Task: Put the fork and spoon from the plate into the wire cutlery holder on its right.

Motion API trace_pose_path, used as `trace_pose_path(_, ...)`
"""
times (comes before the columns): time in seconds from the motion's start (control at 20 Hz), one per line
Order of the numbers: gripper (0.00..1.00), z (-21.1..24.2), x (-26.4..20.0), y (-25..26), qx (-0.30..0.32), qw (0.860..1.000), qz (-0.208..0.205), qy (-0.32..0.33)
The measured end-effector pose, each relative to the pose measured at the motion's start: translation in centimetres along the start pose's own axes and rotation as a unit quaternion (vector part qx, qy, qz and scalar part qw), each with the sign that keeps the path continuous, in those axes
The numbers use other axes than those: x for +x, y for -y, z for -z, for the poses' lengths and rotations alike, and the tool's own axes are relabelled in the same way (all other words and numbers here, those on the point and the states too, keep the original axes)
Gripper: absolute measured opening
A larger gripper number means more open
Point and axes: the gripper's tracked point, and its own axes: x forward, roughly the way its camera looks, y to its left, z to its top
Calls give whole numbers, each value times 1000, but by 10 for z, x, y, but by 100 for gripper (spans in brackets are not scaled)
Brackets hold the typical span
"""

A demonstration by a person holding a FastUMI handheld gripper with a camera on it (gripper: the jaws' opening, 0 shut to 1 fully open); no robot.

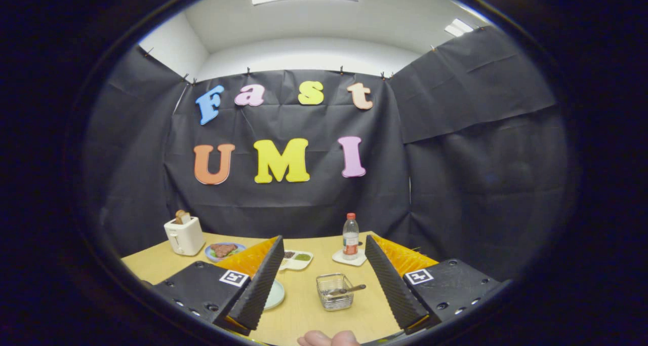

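My gripper hangs above the wooden table, open, with nothing between its two black ribbed fingers. The wire cutlery holder stands on the table between and just ahead of the fingers. A metal utensil lies in it, its handle sticking out over the right rim. The pale green plate sits left of the holder, mostly hidden behind my left finger; I cannot see what lies on it.
A white toaster with toast stands at the far left, beside a blue plate of food. A white divided dish and a water bottle on a white coaster stand farther back. A person's fingers show at the near table edge.
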Motion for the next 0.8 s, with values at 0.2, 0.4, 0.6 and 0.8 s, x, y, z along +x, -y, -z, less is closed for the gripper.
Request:
trace_pose_path(0.2,96,2,-7,-30,-7,1000,-15,3)
trace_pose_path(0.4,96,7,-11,-45,-8,1000,-23,3)
trace_pose_path(0.6,96,0,-11,-44,-7,1000,-19,4)
trace_pose_path(0.8,96,0,-12,-43,4,1000,-14,0)
